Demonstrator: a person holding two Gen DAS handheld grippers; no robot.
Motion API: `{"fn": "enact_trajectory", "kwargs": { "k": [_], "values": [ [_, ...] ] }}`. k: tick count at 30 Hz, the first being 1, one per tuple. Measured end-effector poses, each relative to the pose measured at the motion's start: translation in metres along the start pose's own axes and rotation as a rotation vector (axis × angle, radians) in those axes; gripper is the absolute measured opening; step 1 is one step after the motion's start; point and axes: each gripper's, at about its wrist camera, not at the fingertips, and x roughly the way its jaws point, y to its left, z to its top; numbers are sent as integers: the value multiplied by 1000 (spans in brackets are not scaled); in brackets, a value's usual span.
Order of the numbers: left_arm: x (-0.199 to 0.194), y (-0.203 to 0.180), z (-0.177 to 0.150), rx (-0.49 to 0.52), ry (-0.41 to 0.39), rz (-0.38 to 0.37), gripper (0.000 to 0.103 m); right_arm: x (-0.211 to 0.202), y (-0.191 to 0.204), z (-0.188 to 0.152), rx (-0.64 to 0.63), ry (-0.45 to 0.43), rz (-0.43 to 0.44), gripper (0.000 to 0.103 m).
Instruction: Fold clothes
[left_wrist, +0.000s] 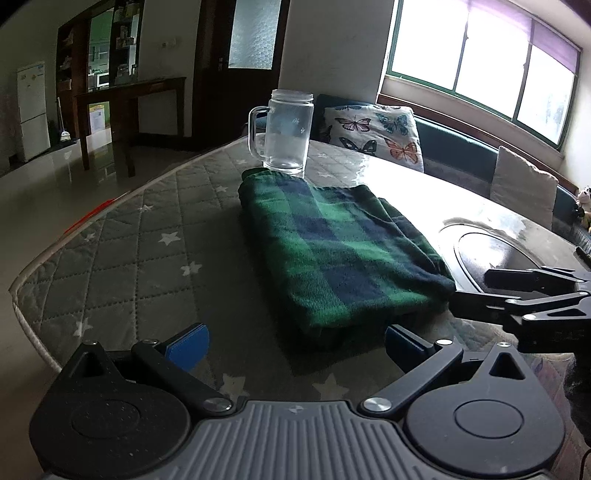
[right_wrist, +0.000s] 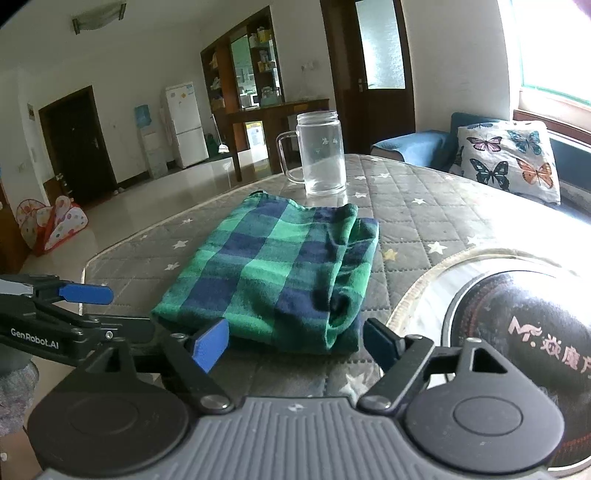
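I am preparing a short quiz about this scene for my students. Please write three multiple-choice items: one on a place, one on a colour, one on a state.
1. Where does the glass mug stand?
A. Beyond the folded cloth, on the quilted table cover
B. On top of the cloth
C. On the floor

2. What colours is the plaid cloth?
A. Red and white
B. Green and navy
C. Plain grey

3. How do the left gripper and right gripper stand?
A. Both shut on cloth
B. One holds the mug
C. Both jaws open, holding nothing

Answers: A, the mug sits past the cloth's far edge; B, the checks show it; C, the blue pads are spread apart.
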Motion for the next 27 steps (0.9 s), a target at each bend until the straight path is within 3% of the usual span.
{"fn": "enact_trajectory", "kwargs": {
  "k": [5,27],
  "values": [
    [-4,-3,-4,13,10,24,103,-8,5,-2,-5,-22,-18,103],
    [-19,-11,-18,55,8,143,103,-25,21,-15,10,-31,7,103]
  ]
}}
